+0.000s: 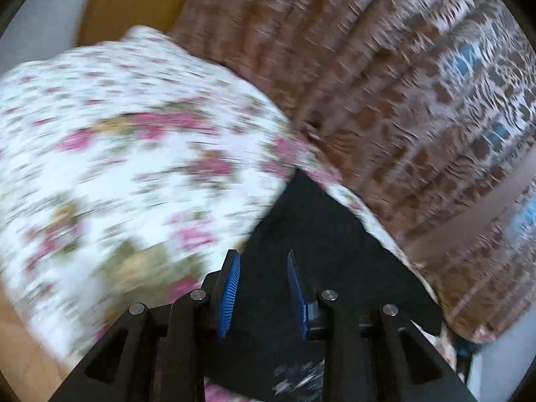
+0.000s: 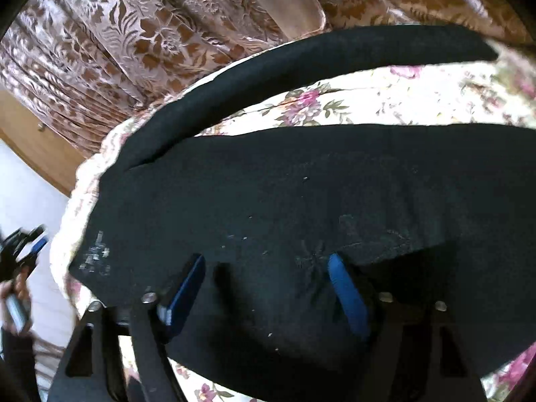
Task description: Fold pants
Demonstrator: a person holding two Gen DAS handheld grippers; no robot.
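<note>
Plainly, the folding is at an early stage. In the left wrist view, blurred by motion, the left gripper (image 1: 264, 269) hangs over a dark corner of the black pants (image 1: 321, 234), which lies on the floral bedspread (image 1: 134, 154). Its blue pads (image 1: 230, 293) stand a little apart with bare cloth showing between them; nothing is pinched, so the jaws are released. A small whitish print on the fabric shows low in the frame, beneath the gripper. Behind the bed hangs a brown patterned curtain (image 1: 402, 83).

In the right wrist view the picture is sharper. The black pants (image 2: 301, 194) are spread across the floral bedspread (image 2: 402, 97), with one leg curving off along the far edge of the bed and the other running toward the right, a strip of bedspread showing between them. The legs are therefore not yet laid one on the other. The right gripper (image 2: 268, 271) stands with its jaws wide, pads down near the cloth on either side of a faint embroidered motif, but not closed on it. At the far left edge the left gripper (image 2: 28, 244) is seen off the side of the bed, held in a hand (image 2: 13, 289).

Judging from this, the garment is laid out but unfolded: the legs remain to be brought together, then the length folded over.
</note>
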